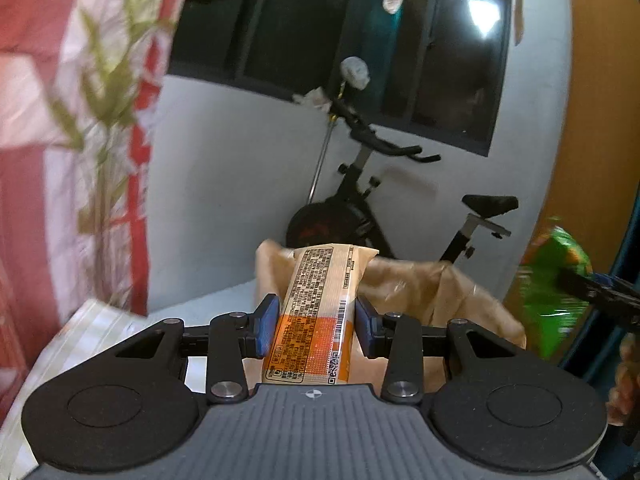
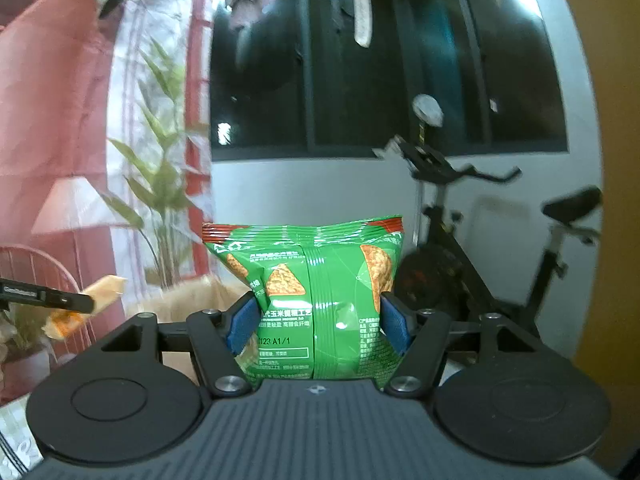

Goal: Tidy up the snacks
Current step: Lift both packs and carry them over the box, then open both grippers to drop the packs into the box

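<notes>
My left gripper is shut on a long cream-and-orange snack packet and holds it up in the air, pointing forward. Behind it stands an open brown paper bag. My right gripper is shut on a green chip bag, also held up. The green bag shows at the right edge of the left wrist view. The cream-and-orange packet shows at the left edge of the right wrist view. The brown bag's rim shows low behind the green bag.
A black exercise bike stands against the white wall under a dark window. A red and white curtain with green leaves hangs at the left. A striped cloth surface lies below. An orange wall is at the right.
</notes>
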A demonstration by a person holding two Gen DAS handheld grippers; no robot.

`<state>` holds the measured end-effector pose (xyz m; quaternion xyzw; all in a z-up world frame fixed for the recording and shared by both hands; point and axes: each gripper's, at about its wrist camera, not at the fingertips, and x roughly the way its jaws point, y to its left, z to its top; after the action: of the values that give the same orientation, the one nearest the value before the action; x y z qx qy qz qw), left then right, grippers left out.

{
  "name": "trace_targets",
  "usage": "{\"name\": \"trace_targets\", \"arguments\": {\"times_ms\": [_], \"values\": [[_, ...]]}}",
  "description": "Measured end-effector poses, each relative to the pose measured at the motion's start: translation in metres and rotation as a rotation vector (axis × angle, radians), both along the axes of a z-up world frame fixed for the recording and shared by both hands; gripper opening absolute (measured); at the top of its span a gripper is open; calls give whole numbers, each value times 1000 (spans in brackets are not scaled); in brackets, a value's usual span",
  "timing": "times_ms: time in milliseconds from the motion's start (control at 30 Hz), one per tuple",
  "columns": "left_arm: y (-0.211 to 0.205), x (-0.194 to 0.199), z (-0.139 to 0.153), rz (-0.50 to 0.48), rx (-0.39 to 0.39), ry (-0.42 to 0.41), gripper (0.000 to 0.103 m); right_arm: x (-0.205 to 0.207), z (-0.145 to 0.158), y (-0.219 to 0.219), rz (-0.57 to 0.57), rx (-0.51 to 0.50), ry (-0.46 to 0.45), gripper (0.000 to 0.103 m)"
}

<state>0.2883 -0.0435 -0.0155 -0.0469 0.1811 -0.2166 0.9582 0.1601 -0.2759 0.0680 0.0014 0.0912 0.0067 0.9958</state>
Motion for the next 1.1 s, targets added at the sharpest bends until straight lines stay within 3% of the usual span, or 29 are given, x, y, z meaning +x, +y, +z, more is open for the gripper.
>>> {"name": "trace_targets", "arguments": {"times_ms": [233,433,500,567,633,867,1100], "values": [[-49,48,-3,-11,53,8,43,88,-5,20,-1,-57,8,66],[-62,78,-20,-9,105,68,44,136,-35,28,-31,-62,119,68],[-60,79,-22,1,109,66,59,143,-43,27,-27,-36,167,70],[-54,79,-20,-1,97,69,63,145,-47,23,-17,-2,196,73],[-50,79,-19,0,95,75,63,143,-49,21,-18,10,207,87],[-25,64,-8,-3,68,126,63,123,-38,17,-7,64,211,88],[18,28,19,4,44,109,63,81,-17,14,30,139,186,88]]}}
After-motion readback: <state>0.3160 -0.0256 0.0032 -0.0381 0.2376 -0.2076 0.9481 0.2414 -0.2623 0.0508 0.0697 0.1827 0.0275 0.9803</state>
